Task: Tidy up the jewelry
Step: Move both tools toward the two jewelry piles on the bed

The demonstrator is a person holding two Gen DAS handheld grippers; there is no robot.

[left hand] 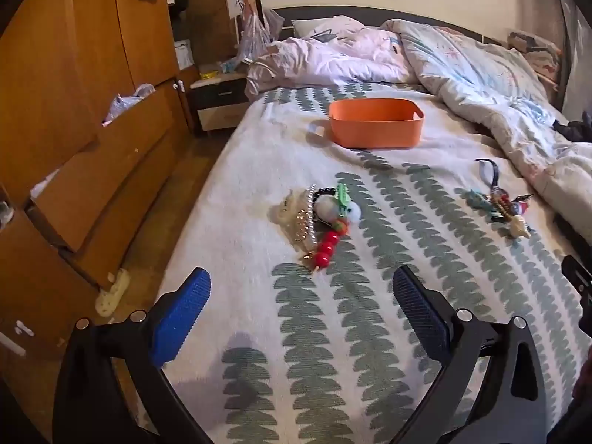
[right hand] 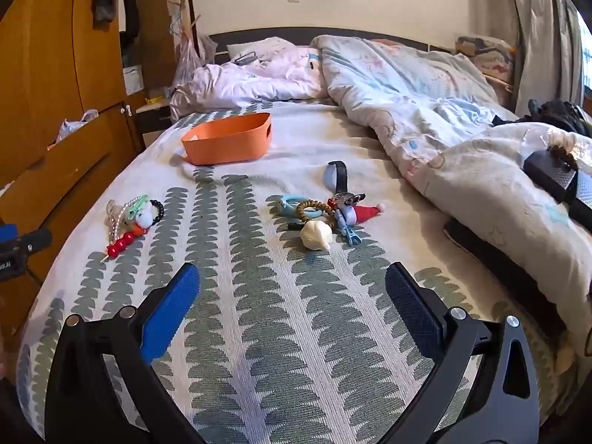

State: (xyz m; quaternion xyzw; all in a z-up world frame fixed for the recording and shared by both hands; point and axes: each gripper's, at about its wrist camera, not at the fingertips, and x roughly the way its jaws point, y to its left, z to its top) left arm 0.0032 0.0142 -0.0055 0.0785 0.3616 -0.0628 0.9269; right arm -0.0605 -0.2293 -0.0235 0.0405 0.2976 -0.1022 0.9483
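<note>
An orange plastic bin (left hand: pixel 375 122) sits on the bed, far from both grippers; it also shows in the right wrist view (right hand: pixel 229 142). A left pile of jewelry (left hand: pixel 325 218) with red beads, pearls, a black bracelet and a green clip lies ahead of my left gripper (left hand: pixel 301 283), which is open and empty. It shows at the left in the right wrist view (right hand: pixel 131 222). A right pile (right hand: pixel 325 214) with a wooden bead bracelet, blue ring, watch, white shell and Santa charm lies ahead of my right gripper (right hand: pixel 292 279), open and empty.
The bed sheet (right hand: pixel 281 325) is white with green leaf stripes. A rumpled duvet (right hand: pixel 425 111) covers the far and right side. A wooden wardrobe with open drawers (left hand: pixel 85 170) stands left of the bed, with a nightstand (left hand: pixel 218 100) behind it.
</note>
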